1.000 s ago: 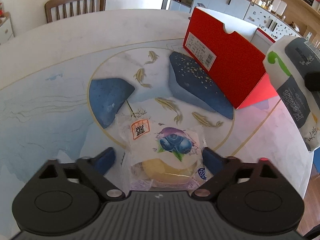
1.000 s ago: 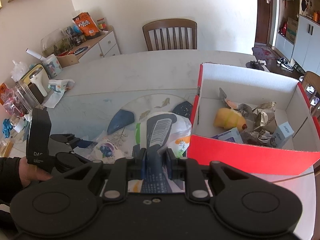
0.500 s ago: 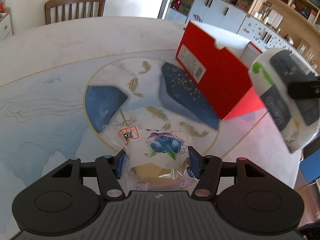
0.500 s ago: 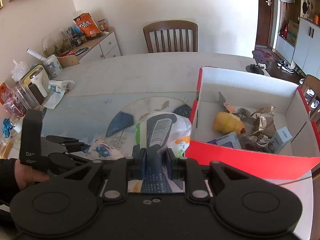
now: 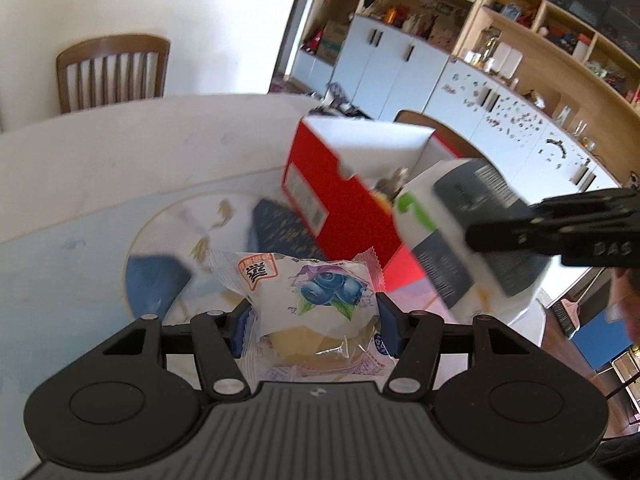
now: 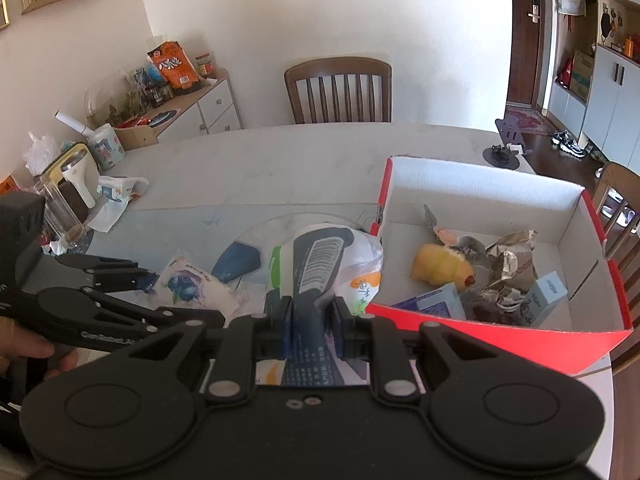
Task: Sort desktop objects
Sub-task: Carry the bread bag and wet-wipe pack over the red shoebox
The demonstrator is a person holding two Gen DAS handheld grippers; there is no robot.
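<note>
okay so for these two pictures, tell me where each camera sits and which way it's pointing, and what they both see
Left wrist: sits on the left gripper, looking along its fingers, shut on a blueberry snack packet, across the table toward the red box; the right gripper shows at right.
Right wrist: sits on the right gripper, shut on a white bag, facing the chair and the open box; the left gripper and a hand show at left.
Shared: packet, bag, box, table, both grippers.
</note>
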